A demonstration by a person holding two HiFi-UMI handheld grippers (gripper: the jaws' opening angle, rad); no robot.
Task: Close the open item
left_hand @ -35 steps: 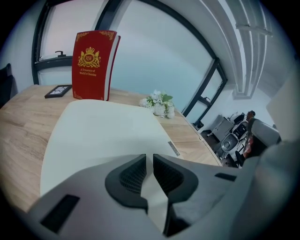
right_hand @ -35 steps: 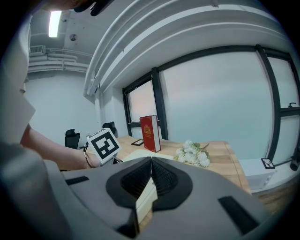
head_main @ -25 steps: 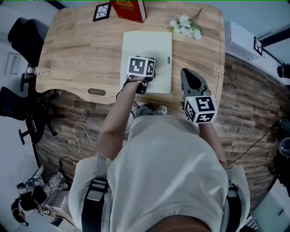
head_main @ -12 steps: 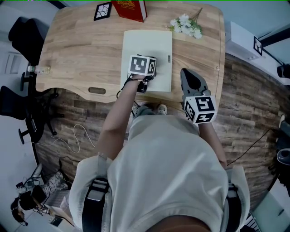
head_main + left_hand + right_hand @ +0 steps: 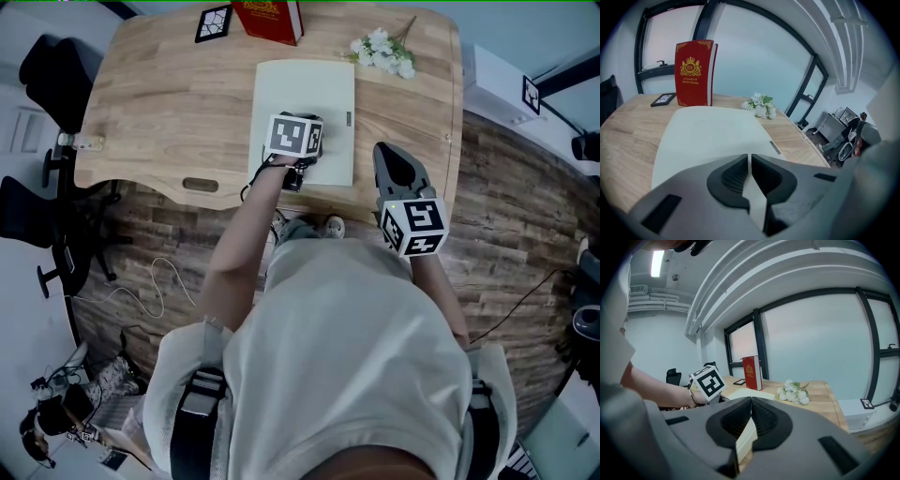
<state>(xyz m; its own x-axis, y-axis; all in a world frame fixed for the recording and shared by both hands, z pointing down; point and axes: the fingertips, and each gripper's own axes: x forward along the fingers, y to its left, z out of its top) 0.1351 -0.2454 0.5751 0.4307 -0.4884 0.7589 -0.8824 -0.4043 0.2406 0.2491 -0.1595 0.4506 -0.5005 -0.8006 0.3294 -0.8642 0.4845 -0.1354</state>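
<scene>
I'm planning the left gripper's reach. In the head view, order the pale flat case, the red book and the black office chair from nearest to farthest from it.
1. Pale flat case, directly beneath the left gripper.
2. Red book, upright at the far edge of the desk.
3. Black office chair, off the desk, far left.

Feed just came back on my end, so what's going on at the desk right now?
A person works two handheld grippers at a wooden desk. The left gripper, jaws all but together and empty, is over the near edge of a pale flat case, which lies flat and looks closed. The right gripper, shut and empty, hovers to the right, near the desk's edge. A red book and white flowers are at the back.
</scene>
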